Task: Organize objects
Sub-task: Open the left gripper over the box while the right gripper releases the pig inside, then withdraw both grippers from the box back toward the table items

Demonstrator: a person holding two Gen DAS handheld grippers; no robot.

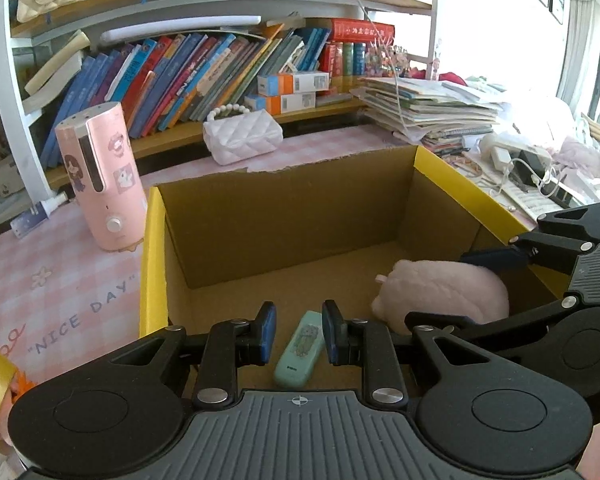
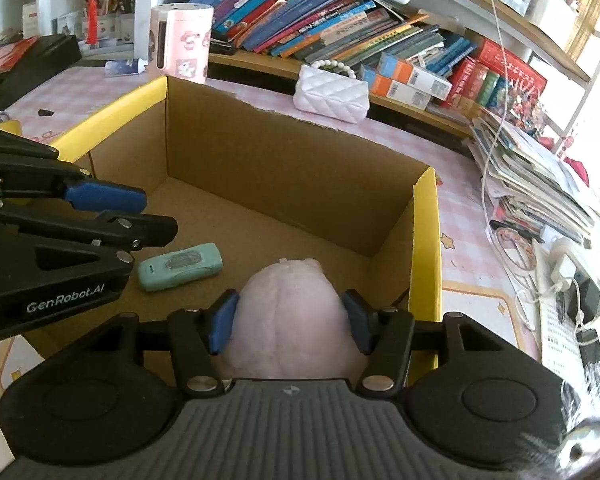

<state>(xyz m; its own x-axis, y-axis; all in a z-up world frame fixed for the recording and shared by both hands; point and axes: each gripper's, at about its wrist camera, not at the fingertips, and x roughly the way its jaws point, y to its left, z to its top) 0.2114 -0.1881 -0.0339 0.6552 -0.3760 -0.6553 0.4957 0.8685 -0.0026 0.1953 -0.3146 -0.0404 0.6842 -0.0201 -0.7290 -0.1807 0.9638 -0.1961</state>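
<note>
Both grippers over cardboard box (image 1: 284, 216), plush + remote inside.
R gripper (image 2: 288, 322) was clamped on pink plush (image 2: 290, 316), pads touching both sides, plush low in box near right yellow-edged wall. L gripper (image 1: 299, 332) had jaws apart, holding nothing, hovering above mint remote (image 1: 300, 348) lying flat on box floor, just left of plush. Pink humidifier (image 1: 100, 176) & white quilted purse (image 1: 242, 134) stood on desk outside box.

Bright daylight, blown-out right side, fisheye-bent edges.
</note>
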